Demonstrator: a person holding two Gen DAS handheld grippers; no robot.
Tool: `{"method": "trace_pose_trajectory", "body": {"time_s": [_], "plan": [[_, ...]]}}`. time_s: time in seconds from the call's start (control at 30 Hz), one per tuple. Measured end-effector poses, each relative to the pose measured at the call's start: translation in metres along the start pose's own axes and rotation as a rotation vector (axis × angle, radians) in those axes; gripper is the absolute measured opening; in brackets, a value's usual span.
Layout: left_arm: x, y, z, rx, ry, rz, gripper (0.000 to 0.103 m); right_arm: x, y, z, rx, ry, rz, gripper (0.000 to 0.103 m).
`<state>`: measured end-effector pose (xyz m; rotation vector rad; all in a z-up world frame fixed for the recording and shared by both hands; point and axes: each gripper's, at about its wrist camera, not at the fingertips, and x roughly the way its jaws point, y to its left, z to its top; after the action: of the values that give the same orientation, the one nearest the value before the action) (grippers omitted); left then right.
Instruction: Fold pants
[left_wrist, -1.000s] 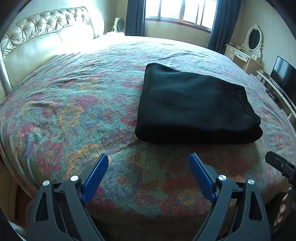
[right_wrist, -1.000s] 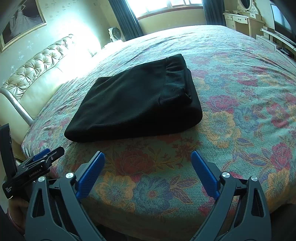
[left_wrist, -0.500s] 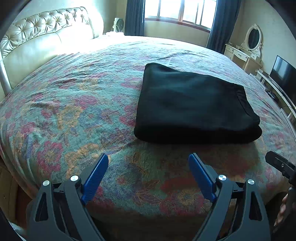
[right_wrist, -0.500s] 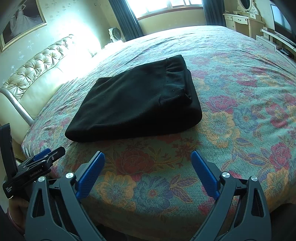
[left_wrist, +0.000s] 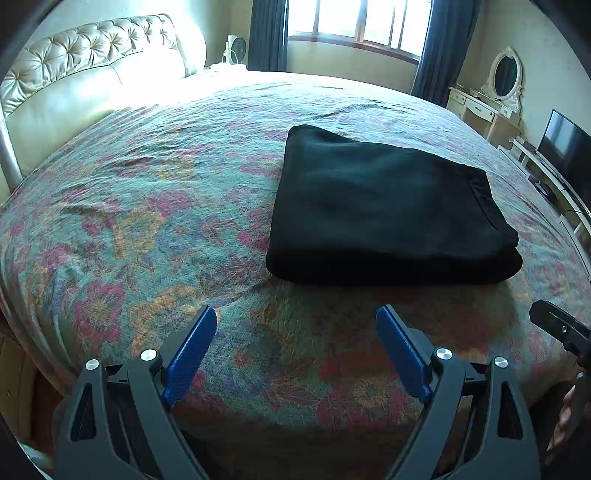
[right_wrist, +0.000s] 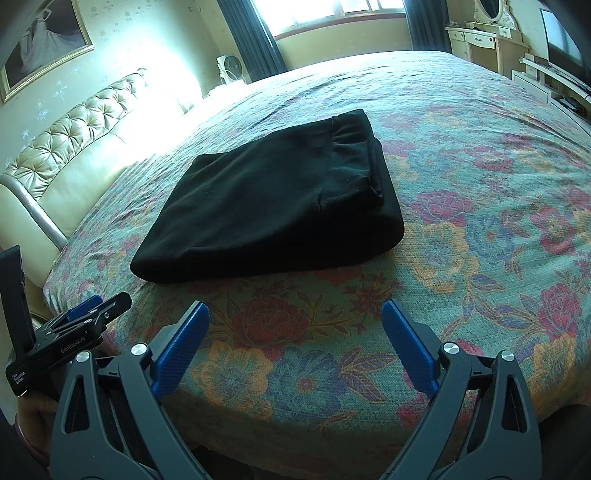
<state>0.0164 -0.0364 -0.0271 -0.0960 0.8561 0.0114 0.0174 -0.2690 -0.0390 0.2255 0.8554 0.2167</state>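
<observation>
The black pants (left_wrist: 384, 206) lie folded into a thick rectangle on the floral bedspread (left_wrist: 147, 221). In the right wrist view the pants (right_wrist: 273, 206) show their waistband at the far right end. My left gripper (left_wrist: 295, 325) is open and empty, held above the bed's near edge, short of the pants. My right gripper (right_wrist: 295, 317) is open and empty, also at the near edge, apart from the pants. The left gripper's body (right_wrist: 70, 332) shows at the left of the right wrist view, and the right gripper's tip (left_wrist: 557, 326) at the right of the left wrist view.
A tufted cream headboard (left_wrist: 85, 74) stands at the left. A window with dark curtains (left_wrist: 354, 26) is at the back. A dresser with an oval mirror (left_wrist: 495, 96) and a TV (left_wrist: 565, 147) stand along the right wall.
Both grippers stay open and almost still. The pants have not moved on the bed.
</observation>
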Motion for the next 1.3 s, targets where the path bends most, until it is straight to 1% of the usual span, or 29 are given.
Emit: {"method": "trace_pose_trajectory", "body": {"time_s": [0.27, 0.37, 0.5, 0.63, 0.73, 0.8, 0.9, 0.97, 1.07, 1.2, 1.3], "plan": [[0.000, 0.001, 0.002, 0.004, -0.005, 0.005, 0.087, -0.001, 0.001, -0.001, 0.002, 0.001, 0.003, 0.095], [-0.002, 0.002, 0.005, 0.014, -0.017, 0.028, 0.087, -0.001, 0.001, -0.001, 0.000, 0.001, 0.003, 0.095], [-0.009, 0.001, 0.009, 0.028, -0.046, 0.036, 0.087, -0.001, 0.001, -0.001, -0.002, 0.004, 0.006, 0.095], [-0.014, 0.001, 0.013, 0.029, -0.070, 0.028, 0.087, 0.000, 0.000, -0.001, 0.002, 0.007, 0.009, 0.095], [-0.013, 0.001, 0.017, 0.031, -0.065, 0.029, 0.087, 0.001, 0.000, -0.001, 0.002, 0.007, 0.011, 0.095], [-0.013, -0.001, 0.018, 0.041, -0.064, 0.024, 0.087, 0.001, -0.001, -0.001, 0.002, 0.009, 0.011, 0.095], [-0.015, -0.007, 0.020, 0.084, -0.072, 0.055, 0.087, 0.001, -0.001, -0.002, 0.006, 0.009, 0.015, 0.095], [-0.015, -0.011, 0.022, 0.112, -0.075, 0.058, 0.087, 0.001, -0.002, -0.002, 0.009, 0.011, 0.017, 0.095], [-0.016, -0.011, 0.022, 0.104, -0.074, 0.036, 0.087, 0.002, -0.004, -0.003, 0.013, 0.011, 0.018, 0.095], [-0.017, -0.010, 0.023, 0.087, -0.060, -0.030, 0.087, 0.002, -0.006, -0.003, 0.019, 0.014, 0.019, 0.095], [-0.022, -0.012, 0.026, 0.083, -0.084, -0.023, 0.087, 0.002, -0.007, -0.003, 0.023, 0.015, 0.021, 0.095]]}}
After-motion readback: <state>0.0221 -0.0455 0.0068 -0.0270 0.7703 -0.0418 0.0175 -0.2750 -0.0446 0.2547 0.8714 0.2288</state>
